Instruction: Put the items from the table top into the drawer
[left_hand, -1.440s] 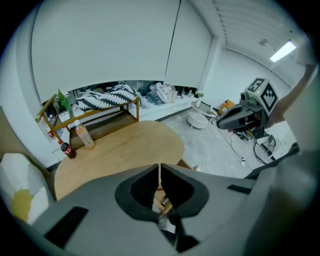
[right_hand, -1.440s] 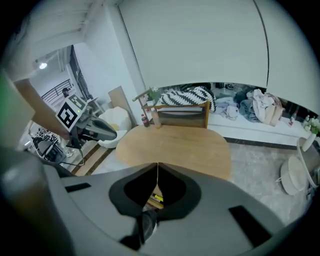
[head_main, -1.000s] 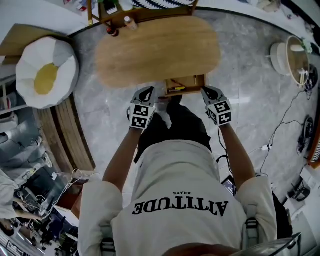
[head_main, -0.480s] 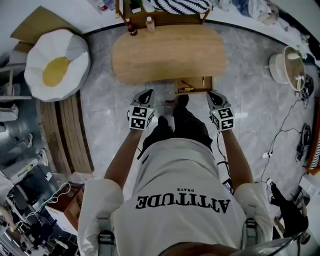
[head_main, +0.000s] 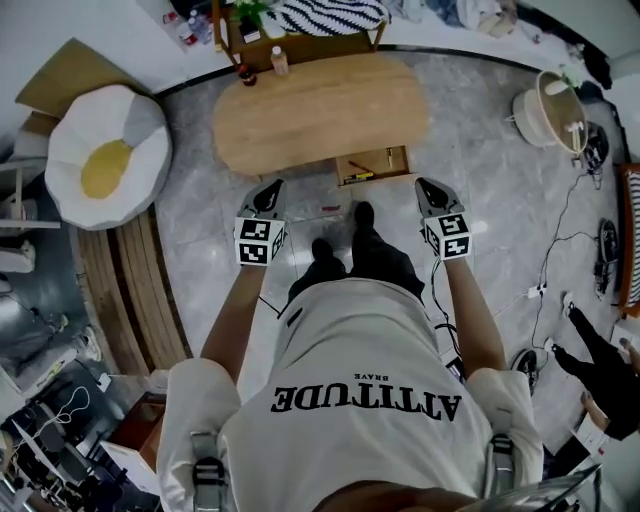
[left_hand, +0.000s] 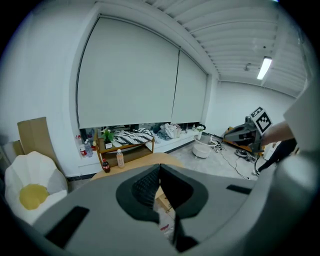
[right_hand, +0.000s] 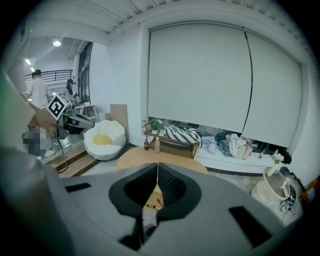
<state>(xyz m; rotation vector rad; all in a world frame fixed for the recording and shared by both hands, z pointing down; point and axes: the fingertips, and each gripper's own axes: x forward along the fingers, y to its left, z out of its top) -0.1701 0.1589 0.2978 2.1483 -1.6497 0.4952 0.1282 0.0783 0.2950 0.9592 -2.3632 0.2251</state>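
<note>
1. The open drawer (head_main: 405, 162) juts from the near edge of the oval wooden tabletop (head_main: 320, 110). It lies ahead of my two tools and between them, touching neither, and is nearer the right tool (head_main: 426, 184) than the left tool (head_main: 271, 187).
2. Both tools are pressed together, with nothing between their jaws.
3. Inside the drawer, a yellow pen (head_main: 358, 177) lies near the front wall. Its long axis runs side to side across my view, slightly tilted. I cannot tell which end is the tip.
4. Two bottles (head_main: 279, 62) stand at the tabletop's far edge, before a low wooden shelf (head_main: 300, 42).
5. The floor (head_main: 480, 200) is grey marble. A fried-egg beanbag (head_main: 105, 155) sits to the left and a white basket (head_main: 545, 110) to the right.
</note>
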